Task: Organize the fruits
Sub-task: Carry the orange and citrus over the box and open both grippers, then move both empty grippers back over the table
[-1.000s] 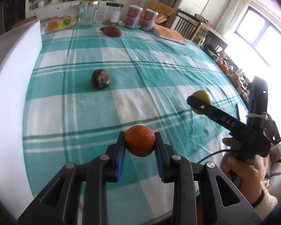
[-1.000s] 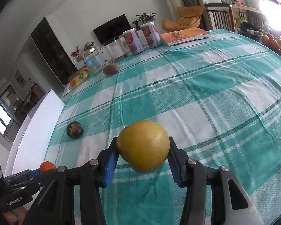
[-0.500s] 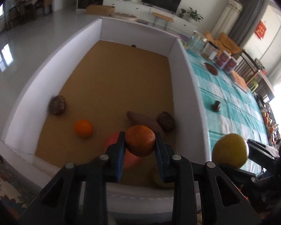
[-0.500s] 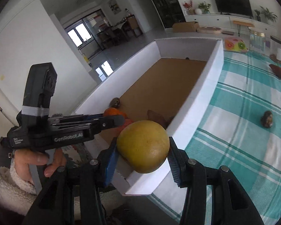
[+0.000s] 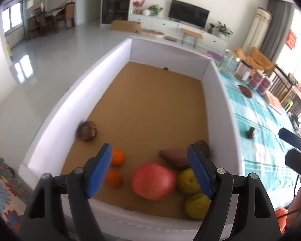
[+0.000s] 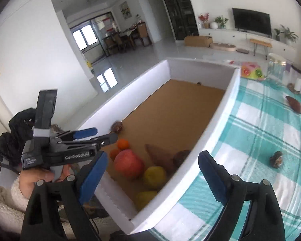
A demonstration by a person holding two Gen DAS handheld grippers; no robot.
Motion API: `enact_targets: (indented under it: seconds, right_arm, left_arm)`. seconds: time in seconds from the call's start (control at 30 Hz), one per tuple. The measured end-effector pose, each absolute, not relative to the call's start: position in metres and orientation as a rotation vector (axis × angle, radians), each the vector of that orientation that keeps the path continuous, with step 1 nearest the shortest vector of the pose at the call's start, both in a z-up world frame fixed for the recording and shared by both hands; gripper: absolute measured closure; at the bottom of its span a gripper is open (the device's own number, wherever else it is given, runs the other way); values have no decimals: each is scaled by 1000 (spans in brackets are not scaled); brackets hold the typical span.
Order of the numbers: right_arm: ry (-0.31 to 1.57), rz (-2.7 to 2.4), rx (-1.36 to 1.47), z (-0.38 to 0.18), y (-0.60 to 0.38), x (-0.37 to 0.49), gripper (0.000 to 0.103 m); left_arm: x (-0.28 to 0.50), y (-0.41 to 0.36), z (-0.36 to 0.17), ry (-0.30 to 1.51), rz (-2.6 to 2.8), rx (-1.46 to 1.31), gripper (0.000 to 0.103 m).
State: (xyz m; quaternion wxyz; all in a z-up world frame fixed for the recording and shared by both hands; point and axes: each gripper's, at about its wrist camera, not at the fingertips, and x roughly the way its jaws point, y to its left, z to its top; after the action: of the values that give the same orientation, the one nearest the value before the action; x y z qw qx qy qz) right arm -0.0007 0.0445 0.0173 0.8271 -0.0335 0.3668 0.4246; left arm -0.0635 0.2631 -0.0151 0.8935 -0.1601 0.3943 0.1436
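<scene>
I see both my tongs wide open and holding nothing — the left gripper hangs above the white-walled box with brown cardboard floor. In the frame's lower centre lie two small oranges, a red apple and two yellow-green round fruits; the right gripper hangs over the box's near corner.

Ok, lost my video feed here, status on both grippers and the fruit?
Left gripper open, empty. Right gripper open, empty. Oranges, yellow fruit and apple in white box. Two brown fruits on tablecloth; nothing blocking.
</scene>
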Motion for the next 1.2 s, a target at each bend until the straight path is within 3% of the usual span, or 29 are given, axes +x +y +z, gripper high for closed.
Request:
enact_targets:
  seconds: [0.23, 0.53, 0.9, 1.2]
  right_arm:
    - [819, 327, -36, -63, -94, 66, 1]
    - [897, -161, 201, -123, -245, 77, 1]
    - [925, -225, 139, -130, -238, 80, 0]
    - [934, -237, 119, -132, -236, 82, 0]
  left_arm:
    - [-39, 134, 3, 810, -137, -224, 20]
    - [7, 12, -62, 957, -306, -115, 20]
    - [72, 22, -126, 929, -34, -11, 20]
    - [71, 20, -129, 905, -26, 14, 13]
